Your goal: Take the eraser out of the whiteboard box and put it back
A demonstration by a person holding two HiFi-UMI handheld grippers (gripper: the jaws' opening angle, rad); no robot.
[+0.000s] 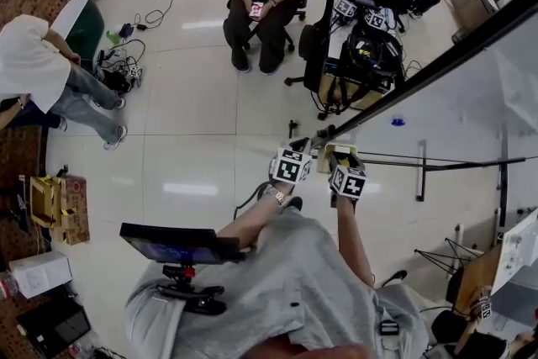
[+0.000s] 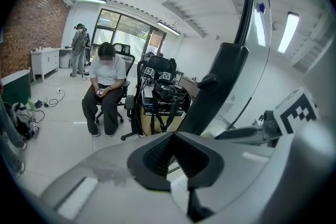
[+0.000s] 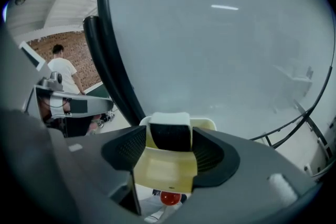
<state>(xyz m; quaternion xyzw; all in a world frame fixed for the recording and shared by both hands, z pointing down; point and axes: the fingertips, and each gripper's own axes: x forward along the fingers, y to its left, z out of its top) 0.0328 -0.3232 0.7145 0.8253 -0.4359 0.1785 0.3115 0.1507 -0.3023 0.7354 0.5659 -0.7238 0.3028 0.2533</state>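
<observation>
right gripper (image 3: pixel 169 150) has its jaws clamped on the eraser (image 3: pixel 169 131), which stands upright in the yellow box (image 3: pixel 164 170); left gripper (image 2: pixel 172 159) sits alongside, jaws together and empty.

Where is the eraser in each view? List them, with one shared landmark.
Head view: hidden; only its box shows, near centre.
Left gripper view: not in it.
Right gripper view: lower centre, eraser between the right tongs.
Shared: the whiteboard's black frame.
</observation>
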